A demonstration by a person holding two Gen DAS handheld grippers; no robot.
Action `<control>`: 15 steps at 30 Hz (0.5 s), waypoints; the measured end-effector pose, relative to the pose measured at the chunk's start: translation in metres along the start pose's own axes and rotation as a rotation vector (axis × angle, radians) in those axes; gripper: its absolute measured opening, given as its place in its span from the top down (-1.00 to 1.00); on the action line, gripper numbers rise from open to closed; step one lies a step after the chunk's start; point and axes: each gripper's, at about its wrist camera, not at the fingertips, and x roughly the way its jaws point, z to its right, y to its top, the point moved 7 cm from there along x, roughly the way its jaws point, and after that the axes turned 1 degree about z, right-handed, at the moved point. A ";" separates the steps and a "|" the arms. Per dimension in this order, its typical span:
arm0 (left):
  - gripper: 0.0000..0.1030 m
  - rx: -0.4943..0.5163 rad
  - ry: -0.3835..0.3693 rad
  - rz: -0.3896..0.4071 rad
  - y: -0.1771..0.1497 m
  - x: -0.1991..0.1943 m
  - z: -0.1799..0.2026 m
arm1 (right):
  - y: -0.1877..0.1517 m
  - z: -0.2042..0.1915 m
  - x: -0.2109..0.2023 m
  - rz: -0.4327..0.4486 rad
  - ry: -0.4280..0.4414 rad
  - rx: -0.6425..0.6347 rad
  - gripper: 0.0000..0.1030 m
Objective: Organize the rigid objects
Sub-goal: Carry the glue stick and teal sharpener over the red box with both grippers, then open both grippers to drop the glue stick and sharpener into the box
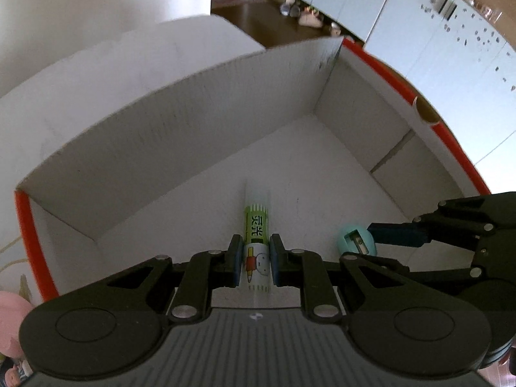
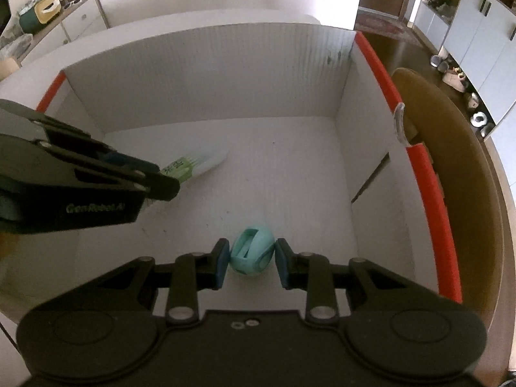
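Placing step, both items down inside the white box (image 2: pixel 206 74). Left hand-held gripper (image 1: pixel 255 259) clamped on a glue stick (image 1: pixel 257 230), its cap aimed at the box's far wall. Right hand-held gripper (image 2: pixel 251 259) clamped on a teal pencil sharpener (image 2: pixel 252 255), low over the box floor, right of the glue stick. Next, by my judgement: lower each to the box floor, part the jaws, lift clear without nudging either.

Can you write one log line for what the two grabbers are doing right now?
left gripper: shut on glue stick | right gripper: shut on teal sharpener | both inside white box
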 end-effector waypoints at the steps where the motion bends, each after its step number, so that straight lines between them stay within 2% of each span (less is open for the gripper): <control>1: 0.68 -0.003 -0.001 -0.013 0.000 0.002 0.000 | 0.000 -0.001 0.002 -0.005 -0.001 -0.003 0.42; 11: 0.67 -0.010 -0.003 -0.103 -0.005 0.015 -0.001 | -0.001 -0.001 0.001 -0.015 -0.010 0.018 0.39; 15: 0.67 -0.016 -0.003 -0.130 -0.005 0.017 -0.003 | -0.004 -0.001 -0.001 -0.012 -0.017 0.022 0.32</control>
